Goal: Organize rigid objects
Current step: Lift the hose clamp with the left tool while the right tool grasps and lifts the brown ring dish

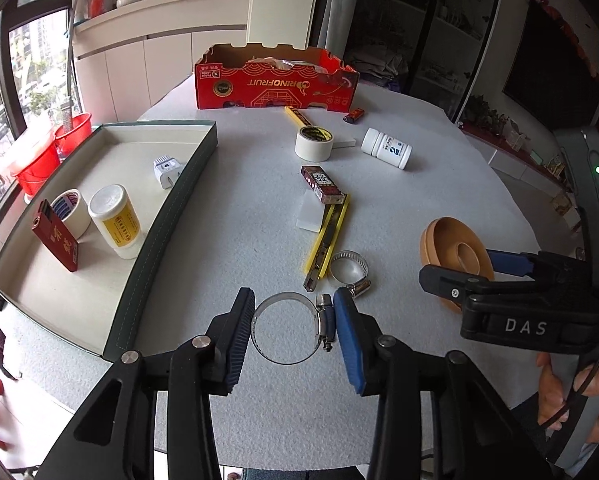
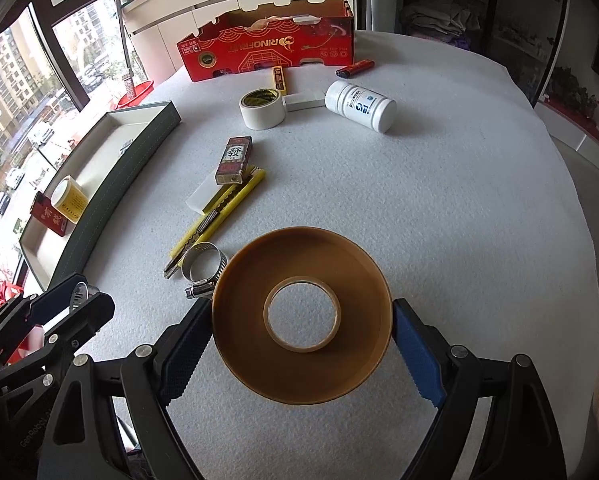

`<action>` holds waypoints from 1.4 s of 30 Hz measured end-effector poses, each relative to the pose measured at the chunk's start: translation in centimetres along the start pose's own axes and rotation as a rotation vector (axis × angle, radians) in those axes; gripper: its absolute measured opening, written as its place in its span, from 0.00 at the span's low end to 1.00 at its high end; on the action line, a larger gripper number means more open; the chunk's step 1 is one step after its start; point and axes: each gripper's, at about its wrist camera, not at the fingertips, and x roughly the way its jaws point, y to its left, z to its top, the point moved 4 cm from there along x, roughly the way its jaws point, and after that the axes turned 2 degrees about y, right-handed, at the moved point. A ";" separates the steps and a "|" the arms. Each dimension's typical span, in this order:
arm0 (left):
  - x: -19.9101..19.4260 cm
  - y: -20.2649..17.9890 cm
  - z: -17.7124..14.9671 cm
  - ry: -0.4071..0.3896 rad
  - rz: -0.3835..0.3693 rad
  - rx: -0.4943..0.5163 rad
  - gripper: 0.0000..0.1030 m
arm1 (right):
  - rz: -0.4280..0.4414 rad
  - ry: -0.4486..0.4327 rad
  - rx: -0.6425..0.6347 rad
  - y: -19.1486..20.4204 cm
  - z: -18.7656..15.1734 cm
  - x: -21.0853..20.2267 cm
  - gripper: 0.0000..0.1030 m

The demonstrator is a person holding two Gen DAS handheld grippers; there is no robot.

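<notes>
Right now we are holding a steel hose clamp between the pads of our left gripper at the bottom centre of the left wrist view, ring squeezed from both sides and seemingly clear of the table. Our right gripper is gripping a wide brown tape roll across its rim, low in the right wrist view. Just above the held clamp, a second hose clamp is lying against a yellow utility knife. Further up are sitting a dark red box, a white tape roll and a white bottle. We judge both hands to be mid-carry. Next, we are needing to swing toward the open tray at left, already holding a yellow-labelled jar, and release over bare floor.
</notes>
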 end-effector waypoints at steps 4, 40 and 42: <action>-1.0 1.9 0.5 -0.029 0.015 -0.044 0.43 | 0.017 -0.008 -0.017 1.5 0.8 -0.3 0.86; -4.5 18.4 1.0 -0.130 0.201 -0.362 0.43 | 0.215 -0.015 -0.279 18.0 7.4 0.6 0.86; -4.4 19.1 0.7 -0.123 0.208 -0.372 0.43 | 0.216 -0.004 -0.285 18.5 7.5 1.0 0.86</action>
